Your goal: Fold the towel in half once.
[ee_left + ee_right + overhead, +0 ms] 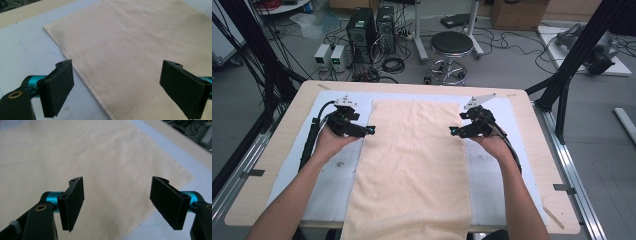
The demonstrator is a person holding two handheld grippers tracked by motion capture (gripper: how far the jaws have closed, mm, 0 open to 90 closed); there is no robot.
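The table (522,107) is a pale wooden board covered by a white mat (332,170), and on that mat lies the towel (414,165), a long cream rectangle running from near the far edge to the near edge, where its end hangs over. It looks like soft terry cloth: matte, slightly fuzzy, flat with only faint ripples, and finished with a narrow hemmed edge along its sides. Such a cloth is likely light and limp, so it will sag and fold wherever it is not held, and it should not slip much between padded jaws. The best hold is probably at the far corners or along the hemmed side edges, one tool to each side, so the cloth lifts evenly. The left tool (362,131) hovers just over the towel's left edge and the right tool (460,131) over its right edge, both pointing inward toward each other. In the gripper views the left tool (117,86) and the right tool (117,203) each stand spread wide, with nothing pinched, the towel lying below the jaws.
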